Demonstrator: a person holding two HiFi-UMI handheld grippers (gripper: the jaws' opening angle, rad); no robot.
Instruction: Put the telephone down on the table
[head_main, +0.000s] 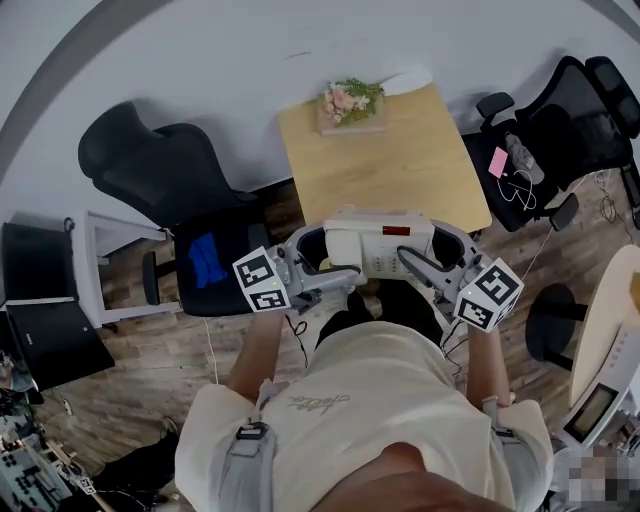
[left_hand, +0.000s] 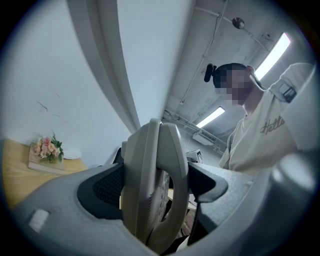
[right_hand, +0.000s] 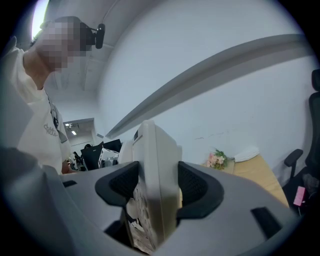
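1. Far left in head view: black office chair (head_main: 170, 175) by the wall, blue patch on its seat.
2. Our left gripper (left_hand: 155, 187): jaws closed firmly on the handset end of the telephone (head_main: 378, 243), pads pressing both sides.
3. We hold the beige telephone up btwn both grippers, in front of our chest, just at the near edge of the wooden table (head_main: 400, 170).
4. Flowers (head_main: 350, 100) sit at the table's far edge, near the wall.
5. Our right gripper (right_hand: 157, 187): jaws clamped on the telephone's other end, nothing else in them.
6. Far right: second chair (head_main: 565, 120), black, w/ a pink item (head_main: 498, 161) on it.
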